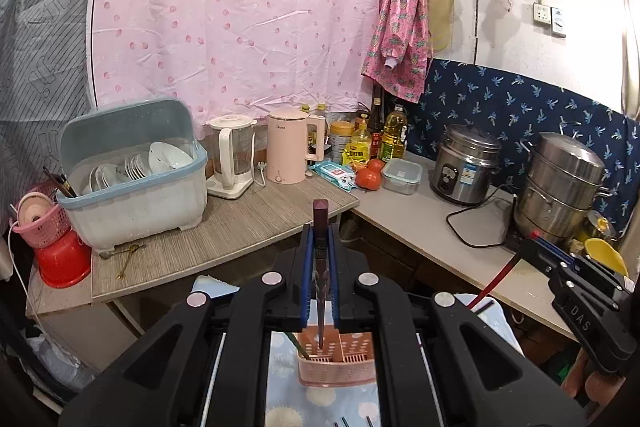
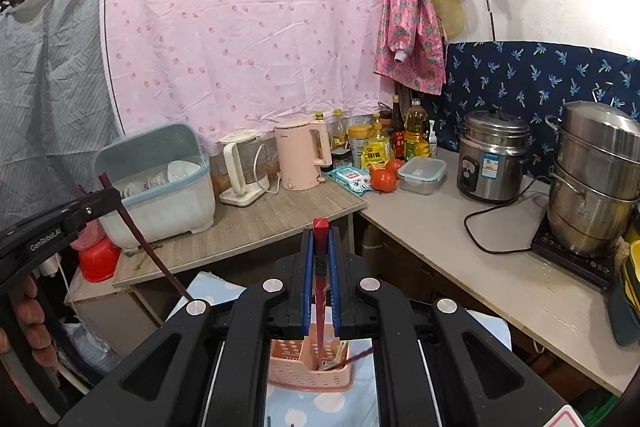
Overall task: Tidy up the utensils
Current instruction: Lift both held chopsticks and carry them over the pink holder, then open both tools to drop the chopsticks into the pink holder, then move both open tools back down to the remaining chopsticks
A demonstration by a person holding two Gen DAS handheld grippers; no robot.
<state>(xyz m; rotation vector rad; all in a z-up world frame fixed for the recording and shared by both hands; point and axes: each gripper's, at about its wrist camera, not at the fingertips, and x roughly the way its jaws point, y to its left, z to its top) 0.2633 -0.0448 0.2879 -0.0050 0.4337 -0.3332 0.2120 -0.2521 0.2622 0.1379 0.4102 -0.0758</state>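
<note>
My left gripper [image 1: 321, 239] is shut on a dark purple chopstick [image 1: 321, 223]. The chopstick hangs point down over the left compartment of a pink slotted utensil holder [image 1: 338, 365], which stands on a blue patterned cloth below. My right gripper [image 2: 321, 247] is shut on a red chopstick [image 2: 320, 291], whose tip dips into the same pink holder [image 2: 308, 367]. The holder has a few utensils leaning in it. The right gripper shows at the right edge of the left wrist view [image 1: 536, 247], and the left gripper shows at the left edge of the right wrist view [image 2: 114, 197].
A wood-grain counter [image 1: 224, 227] carries a blue dish rack [image 1: 132, 171], a blender and a pink kettle [image 1: 288, 151]. A metal spoon [image 1: 120, 253] lies by the rack. A white counter [image 1: 420, 219] holds bottles, tomatoes, a rice cooker [image 1: 466, 163] and a steamer pot [image 1: 560, 187].
</note>
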